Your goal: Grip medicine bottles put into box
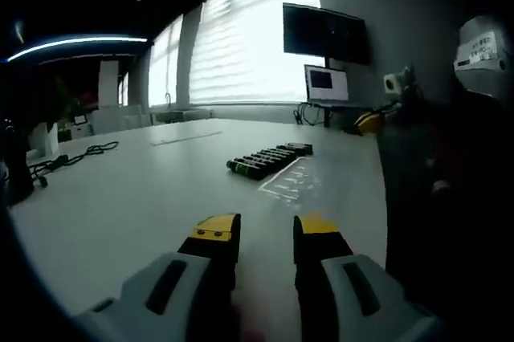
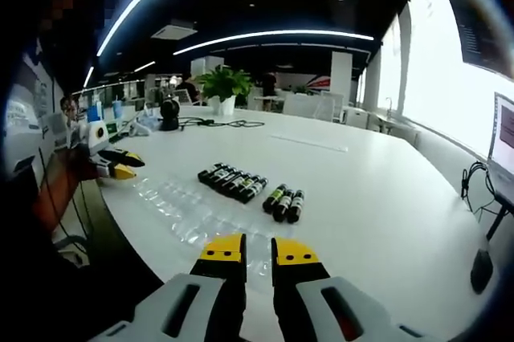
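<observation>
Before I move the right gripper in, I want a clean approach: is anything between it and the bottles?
Only the clear plastic tray, lying on the white table between the right gripper and the bottles. The gripper holds nothing; its jaws stand slightly apart. Nothing else visible blocks the path.

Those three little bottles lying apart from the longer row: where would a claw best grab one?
Probably the outermost bottle of the group of three, across its middle, coming from above. They lie flat, side by side and close together, so only an end bottle offers a free flank for one jaw.
</observation>
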A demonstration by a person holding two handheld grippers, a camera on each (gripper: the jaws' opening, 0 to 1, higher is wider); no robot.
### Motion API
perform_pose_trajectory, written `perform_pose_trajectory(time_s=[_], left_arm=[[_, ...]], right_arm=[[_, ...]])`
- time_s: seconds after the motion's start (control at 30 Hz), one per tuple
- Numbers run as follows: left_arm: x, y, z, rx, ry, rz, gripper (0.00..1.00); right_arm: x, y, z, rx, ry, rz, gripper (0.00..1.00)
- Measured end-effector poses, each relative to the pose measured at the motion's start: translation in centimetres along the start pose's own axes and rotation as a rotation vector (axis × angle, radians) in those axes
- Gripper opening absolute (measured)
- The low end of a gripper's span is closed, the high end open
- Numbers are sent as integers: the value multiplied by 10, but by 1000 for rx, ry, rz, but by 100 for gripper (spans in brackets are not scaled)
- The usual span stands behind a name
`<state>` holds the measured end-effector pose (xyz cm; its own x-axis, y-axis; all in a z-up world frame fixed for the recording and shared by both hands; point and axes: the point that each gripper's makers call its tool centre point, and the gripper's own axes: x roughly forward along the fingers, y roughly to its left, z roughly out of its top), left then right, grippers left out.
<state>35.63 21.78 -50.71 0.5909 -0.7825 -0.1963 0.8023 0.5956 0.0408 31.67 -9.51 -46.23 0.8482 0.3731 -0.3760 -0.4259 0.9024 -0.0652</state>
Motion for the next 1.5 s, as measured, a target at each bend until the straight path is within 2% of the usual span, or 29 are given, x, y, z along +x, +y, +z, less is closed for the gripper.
perform_pose_trajectory(time_s=[0.07, 0.13, 0.17, 0.3, 0.33, 0.4, 0.47, 0.6, 0.77, 0.93, 1.03, 1.17, 1.5], left_arm=[[-1, 0, 2, -18, -8, -2, 21], [0, 0, 11, -54, -57, -7, 21], [1, 1, 13, -58, -63, -6, 21], [5, 6, 7, -17, -49, 10, 19], [4, 6, 8, -16, -59, 19, 19], [3, -1, 14, -12, -92, -11, 17], [1, -2, 15, -19, -100, -18, 17], [2, 0, 14, -37, -101, -17, 17], [2, -1, 14, -22, -99, -17, 18], [3, -1, 11, -5, -81, -13, 18], [3, -1, 10, 2, -78, -14, 18], [3, -1, 9, 18, -69, -14, 18], [3, -2, 8, 11, -67, -20, 18]], right_arm=[[1, 1, -1, 2, 2, 3, 8], [2, 1, -1, -1, 3, 1, 8], [3, 0, -1, -1, 4, 1, 8], [5, -1, 3, 5, -10, 2, 8], [6, -1, 4, 4, -15, 3, 8], [7, -1, 4, 5, -12, 4, 8], [9, -4, 4, 30, -6, 1, 8], [11, -8, 4, 13, 4, -11, 7], [20, -17, 14, -63, 28, -35, 8], [32, -30, 18, -110, 78, -60, 11], [38, -33, 23, -98, 84, -60, 7], [49, -36, 29, -105, 77, -65, 7], [69, -46, 27, -107, 112, -69, 5]])
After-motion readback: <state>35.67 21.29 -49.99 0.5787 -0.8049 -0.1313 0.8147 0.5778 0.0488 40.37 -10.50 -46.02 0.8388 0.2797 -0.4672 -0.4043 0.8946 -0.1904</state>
